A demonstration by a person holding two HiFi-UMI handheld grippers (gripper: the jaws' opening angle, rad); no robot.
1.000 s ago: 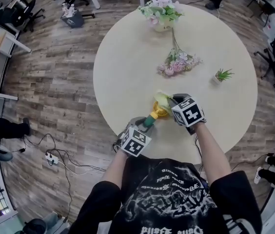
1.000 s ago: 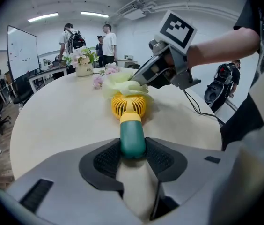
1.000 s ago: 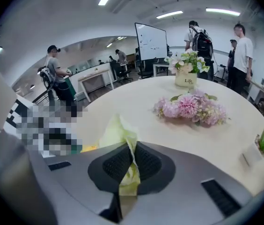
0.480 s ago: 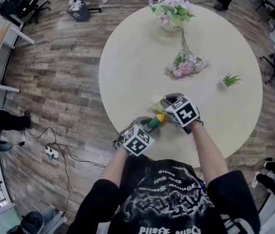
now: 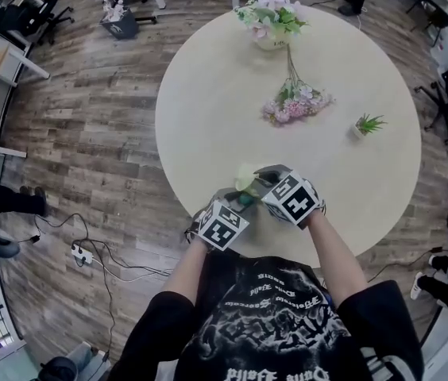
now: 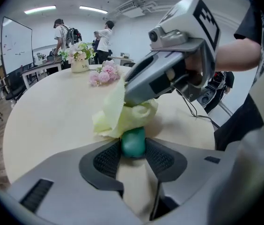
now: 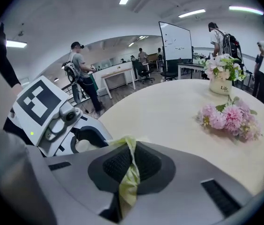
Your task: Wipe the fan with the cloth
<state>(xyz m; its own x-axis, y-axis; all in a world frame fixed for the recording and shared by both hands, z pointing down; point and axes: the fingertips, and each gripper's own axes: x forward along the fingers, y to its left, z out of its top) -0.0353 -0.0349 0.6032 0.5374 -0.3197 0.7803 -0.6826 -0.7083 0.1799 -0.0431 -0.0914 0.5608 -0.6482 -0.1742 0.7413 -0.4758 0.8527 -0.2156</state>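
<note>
A small hand fan with a green handle (image 5: 245, 200) is held near the front edge of the round table (image 5: 208, 94). My left gripper (image 5: 241, 202) is shut on that green handle (image 6: 133, 142), the pads pressing both sides. A pale yellow-green cloth (image 5: 245, 176) lies over the fan's head and hides it. My right gripper (image 5: 257, 179) is shut on the cloth (image 7: 131, 170), which bunches between its pads. In the left gripper view the cloth (image 6: 115, 118) drapes just above the handle, under the right gripper (image 6: 133, 97). The left gripper's marker cube (image 7: 40, 104) shows in the right gripper view.
A vase of flowers (image 5: 270, 18) stands at the table's far edge, with a loose bunch of pink flowers (image 5: 295, 101) in front of it. A tiny potted plant (image 5: 364, 124) sits at the right. People, desks and a whiteboard (image 7: 176, 41) fill the room behind.
My right gripper has slid left with the cloth across the fan's head, so the yellow head no longer shows. The left gripper has kept still on the handle.
</note>
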